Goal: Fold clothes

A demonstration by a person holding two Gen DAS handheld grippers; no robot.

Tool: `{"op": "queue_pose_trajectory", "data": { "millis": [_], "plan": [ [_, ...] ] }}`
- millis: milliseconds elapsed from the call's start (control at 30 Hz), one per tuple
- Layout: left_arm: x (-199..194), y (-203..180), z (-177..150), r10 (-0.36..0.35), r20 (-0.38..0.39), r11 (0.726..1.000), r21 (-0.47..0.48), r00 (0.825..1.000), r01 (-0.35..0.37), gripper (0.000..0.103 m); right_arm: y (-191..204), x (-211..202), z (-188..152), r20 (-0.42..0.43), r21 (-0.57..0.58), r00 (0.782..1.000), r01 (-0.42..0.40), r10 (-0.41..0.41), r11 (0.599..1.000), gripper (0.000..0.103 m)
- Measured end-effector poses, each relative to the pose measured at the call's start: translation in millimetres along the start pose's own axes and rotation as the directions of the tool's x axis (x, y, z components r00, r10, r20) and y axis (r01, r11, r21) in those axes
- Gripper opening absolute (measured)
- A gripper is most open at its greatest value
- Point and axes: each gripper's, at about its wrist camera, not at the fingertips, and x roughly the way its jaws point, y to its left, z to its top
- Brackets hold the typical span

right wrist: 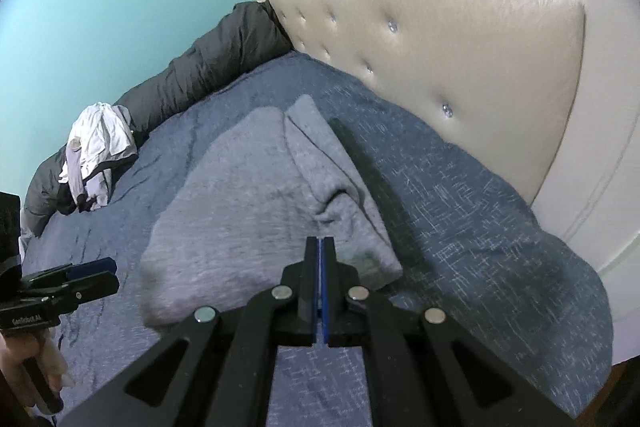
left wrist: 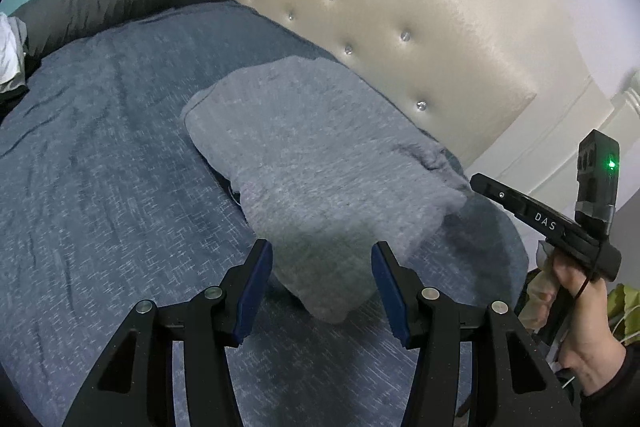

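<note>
Left gripper (left wrist: 322, 281) released above grey garment (left wrist: 320, 163); right gripper (right wrist: 319, 259) clenched, empty. Garment beside headboard (left wrist: 400, 7): soft, light; grasp near-edge corners.

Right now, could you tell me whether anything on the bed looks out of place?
The crumpled white garment lies heaped unfolded against the dark grey duvet roll, far from the folded light grey fleece garment.

Both tools are matte black linkage frames with round silver pivot pins and blue pads lining the fingers: left gripper (left wrist: 322, 275), right gripper (right wrist: 319, 277). The right one's side reads "DAS" in white, topped by a small black box with a green light; a thin black cable hangs below. Right hand (left wrist: 582, 323) shows a dark sleeve cuff.
</note>
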Motion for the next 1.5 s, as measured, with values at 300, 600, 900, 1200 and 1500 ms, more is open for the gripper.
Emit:
{"op": "queue_pose_trajectory", "data": {
  "millis": [300, 600, 900, 1200, 1500],
  "plan": [
    [-55, -27, -1, 0.002, 0.047, 1.000, 0.026, 0.999, -0.004, 0.056, 25, -53, 6, 0.047, -0.021, 0.999, -0.008, 0.009, 1.000, 0.000],
    [-104, -57, -9, 0.001, 0.090, 0.998, 0.056, 0.996, -0.006, 0.056, 43, -104, 0, 0.076, -0.020, 0.997, 0.006, -0.004, 1.000, 0.000],
    [-150, -71, -24, -0.007, 0.126, 0.998, 0.068, 0.992, -0.002, 0.056, 64, -153, -15, 0.107, -0.008, 0.994, 0.010, -0.009, 1.000, 0.001],
    [-186, -73, -43, 0.004, 0.147, 0.997, 0.079, 0.989, -0.016, 0.061, 91, -192, -35, 0.134, -0.006, 0.991, 0.004, -0.003, 1.000, 0.002],
    [-217, -71, -65, 0.014, 0.163, 0.995, 0.093, 0.986, -0.030, 0.071, 118, -224, -58, 0.157, 0.013, 0.988, 0.010, -0.011, 1.000, 0.006]
  ]
}}
